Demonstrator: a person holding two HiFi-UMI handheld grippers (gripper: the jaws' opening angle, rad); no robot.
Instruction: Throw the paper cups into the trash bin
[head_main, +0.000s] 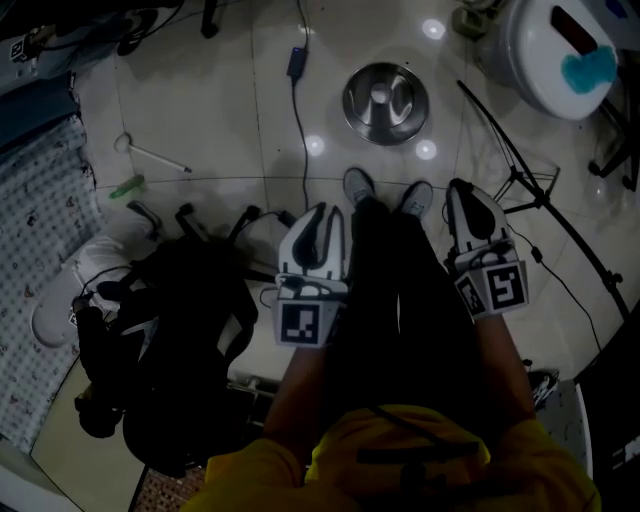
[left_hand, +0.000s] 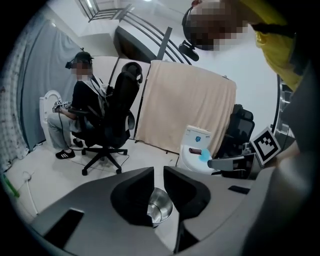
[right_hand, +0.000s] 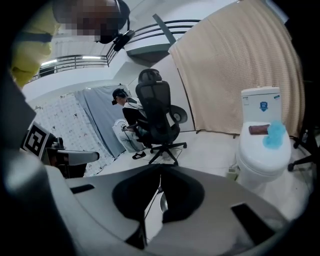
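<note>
A round steel trash bin (head_main: 385, 100) stands on the tiled floor just ahead of the person's shoes (head_main: 358, 185). No paper cup shows in any view. My left gripper (head_main: 322, 215) hangs beside the left leg, pointing toward the bin. In the left gripper view its jaws (left_hand: 158, 172) stand a narrow gap apart with nothing between them, and the bin (left_hand: 160, 206) shows through that gap. My right gripper (head_main: 465, 192) hangs beside the right leg. In the right gripper view its tips (right_hand: 161, 169) meet, empty, with a sliver of the bin (right_hand: 163, 200) below.
A white toilet (head_main: 560, 50) with a blue item on its lid stands at the far right. Black bags (head_main: 170, 330) lie to the left. A cable (head_main: 297, 110) runs beside the bin and a stand's legs (head_main: 530, 180) spread at the right. A person sits in a black office chair (left_hand: 107, 120).
</note>
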